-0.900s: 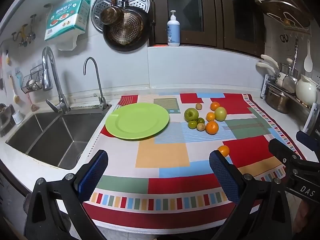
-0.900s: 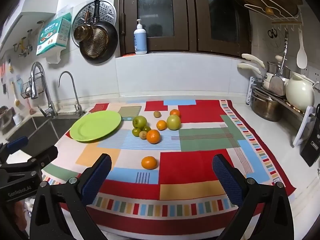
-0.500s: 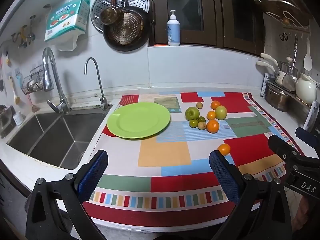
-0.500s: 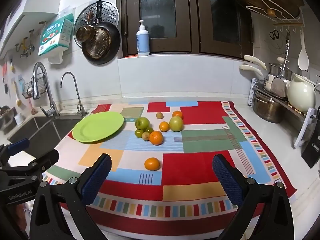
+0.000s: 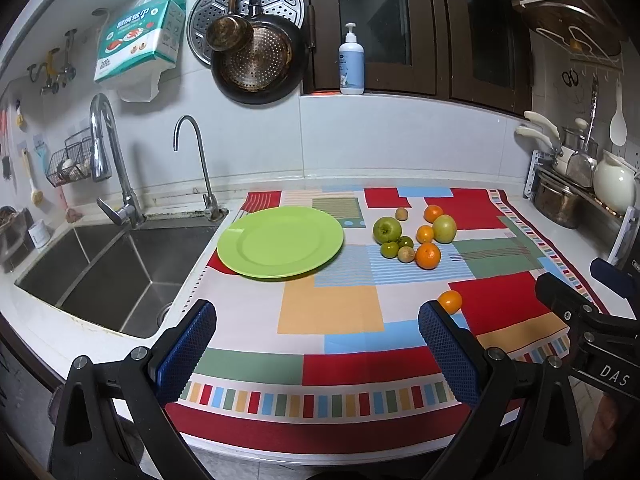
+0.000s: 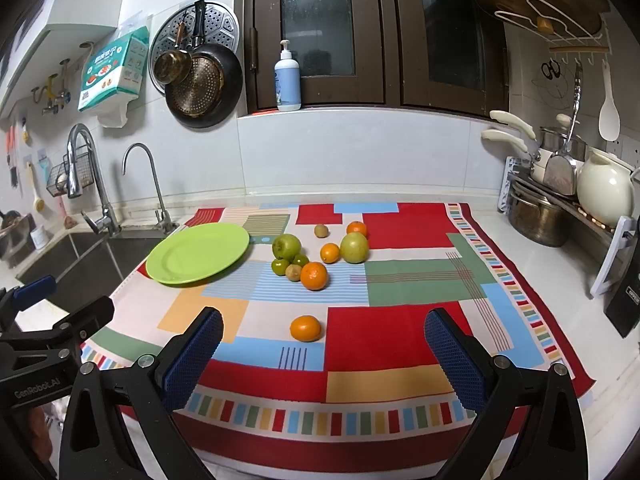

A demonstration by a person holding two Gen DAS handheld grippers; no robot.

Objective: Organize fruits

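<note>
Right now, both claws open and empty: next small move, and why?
Probably ease the right claw forward and down over the lone orange. It lies nearest, apart from the cluster, roughly centred between the open jaws; the plate is bare.

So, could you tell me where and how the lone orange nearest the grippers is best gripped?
Grip the lone orange across its widest middle, coming from the near side and slightly above with the right gripper, which is open and roughly lined up with it. It is round, so any pair of opposite sides should serve, and it sits apart from the other fruit on the cloth, leaving room for both fingers.
</note>
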